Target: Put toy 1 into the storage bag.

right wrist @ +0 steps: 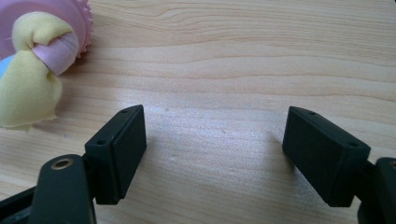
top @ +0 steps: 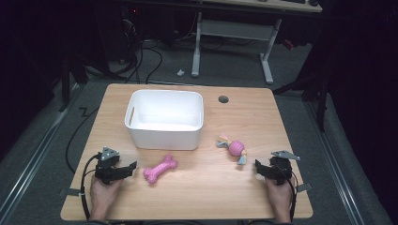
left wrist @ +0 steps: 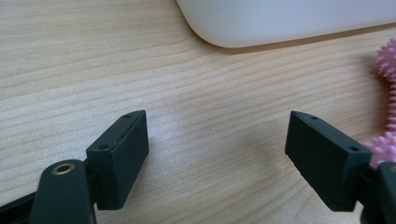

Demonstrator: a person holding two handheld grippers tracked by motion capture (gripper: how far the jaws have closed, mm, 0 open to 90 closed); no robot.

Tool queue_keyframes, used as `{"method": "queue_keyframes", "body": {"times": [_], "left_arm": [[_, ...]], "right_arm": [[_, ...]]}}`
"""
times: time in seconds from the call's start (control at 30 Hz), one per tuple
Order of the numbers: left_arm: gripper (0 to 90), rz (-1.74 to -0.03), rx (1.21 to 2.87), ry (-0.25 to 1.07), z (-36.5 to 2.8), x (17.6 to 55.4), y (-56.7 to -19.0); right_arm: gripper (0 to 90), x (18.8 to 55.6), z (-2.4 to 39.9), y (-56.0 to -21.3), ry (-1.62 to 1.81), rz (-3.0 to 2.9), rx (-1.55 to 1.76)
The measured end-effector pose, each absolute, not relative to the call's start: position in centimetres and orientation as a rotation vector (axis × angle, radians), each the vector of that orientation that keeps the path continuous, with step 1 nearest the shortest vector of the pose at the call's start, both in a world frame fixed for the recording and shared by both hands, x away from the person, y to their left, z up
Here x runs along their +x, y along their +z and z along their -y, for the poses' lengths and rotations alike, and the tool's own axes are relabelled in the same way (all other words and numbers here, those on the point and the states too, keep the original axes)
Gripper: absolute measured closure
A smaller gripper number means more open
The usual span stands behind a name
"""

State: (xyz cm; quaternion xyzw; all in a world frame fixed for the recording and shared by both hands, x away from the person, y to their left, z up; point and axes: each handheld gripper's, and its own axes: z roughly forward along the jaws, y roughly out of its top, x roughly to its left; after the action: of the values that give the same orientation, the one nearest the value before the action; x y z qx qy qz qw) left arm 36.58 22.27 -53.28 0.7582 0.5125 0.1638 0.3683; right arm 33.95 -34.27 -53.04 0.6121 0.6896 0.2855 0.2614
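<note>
High view: on the wooden surface [top: 244, 187], the left hand-held gripper [top: 133, 167] rests just left of the pink bone toy [top: 160, 169]; the right hand-held gripper [top: 259, 167] sits near the pink ball toy [top: 234, 148], below-right of it. A white bin [top: 164, 133] stands behind.

Left gripper view: jaws wide apart, nothing between; the bone toy [left wrist: 386, 98] lies at the right edge.

Right gripper view: jaws gape empty; the ball toy [right wrist: 39, 46] lies upper left.
</note>
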Motion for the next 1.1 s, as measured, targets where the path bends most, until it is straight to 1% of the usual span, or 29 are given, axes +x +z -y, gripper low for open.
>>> {"method": "queue_keyframes", "body": {"times": [0.23,0.63,0.83,1.0,1.1], "left_arm": [[21.6,-1.3,1.949,0.397,-22.5,36.2,-52.5],[21.3,-1.248,1.964,0.407,-21.4,35.5,-50.7],[22.8,-1.202,1.982,0.409,-20.8,35.0,-49.4],[26.5,-1.142,2.025,0.39,-19.6,34.8,-48.5],[26.8,-1.129,2.04,0.391,-19.1,34.9,-48.3]], "right_arm": [[21.8,34.0,34.3,-53.0,0.773,-1.867,1.657],[22.4,34.0,34.2,-53.1,0.778,-1.877,1.642],[23.0,33.9,34.2,-53.0,0.773,-1.879,1.637],[23.0,33.9,34.2,-53.0,0.773,-1.879,1.638],[23.0,33.9,34.2,-53.0,0.773,-1.879,1.637]]}}
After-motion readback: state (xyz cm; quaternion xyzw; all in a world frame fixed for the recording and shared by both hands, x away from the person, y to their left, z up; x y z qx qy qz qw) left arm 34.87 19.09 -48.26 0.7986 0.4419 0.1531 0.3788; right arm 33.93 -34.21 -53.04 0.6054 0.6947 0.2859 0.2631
